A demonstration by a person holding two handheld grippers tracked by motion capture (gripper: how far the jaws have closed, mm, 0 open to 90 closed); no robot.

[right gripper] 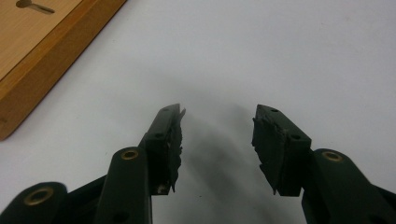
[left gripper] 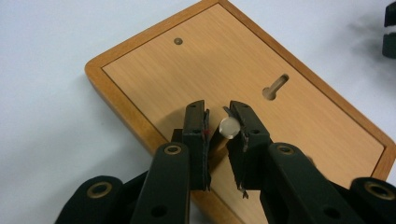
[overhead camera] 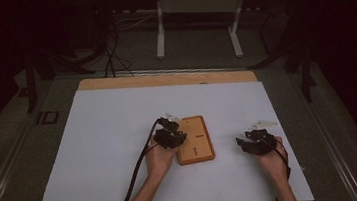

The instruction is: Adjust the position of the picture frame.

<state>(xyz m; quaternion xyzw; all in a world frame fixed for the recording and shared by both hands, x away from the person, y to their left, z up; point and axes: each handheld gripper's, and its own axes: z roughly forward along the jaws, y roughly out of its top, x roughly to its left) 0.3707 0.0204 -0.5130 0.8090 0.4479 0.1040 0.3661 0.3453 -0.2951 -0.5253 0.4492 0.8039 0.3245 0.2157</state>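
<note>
in the high view a wooden board (overhead camera: 195, 140) is lying flat on the white table surface (overhead camera: 110, 138), just right of the frame's centre. the left gripper (overhead camera: 171, 134) is sitting at the board's left edge, and the left hand (overhead camera: 159, 159) behind it is coming up from the bottom of the frame; the dim light is making the jaw tips there hard to make out.

in the left gripper view the board (left gripper: 243, 79) is running diagonally from upper left to lower right, its lower right corner cut off by the frame edge. the left gripper (left gripper: 218, 126) is holding its jaws narrowly apart around a small silver peg (left gripper: 229, 126); the right jaw is touching the peg, while contact on the left side is not clear. the peg's base is hidden behind the jaws. a keyhole slot (left gripper: 275, 87) is lying beyond the jaws, and a small round screw (left gripper: 177, 41) is sitting near the upper left.

the right gripper (overhead camera: 253, 140) is resting well right of the board, held by the right hand (overhead camera: 273, 158). in the right gripper view its jaws (right gripper: 218, 126) are standing wide apart over bare table, grasping nothing, and the board's corner (right gripper: 42, 51) is filling the upper left, mostly cut off.
</note>
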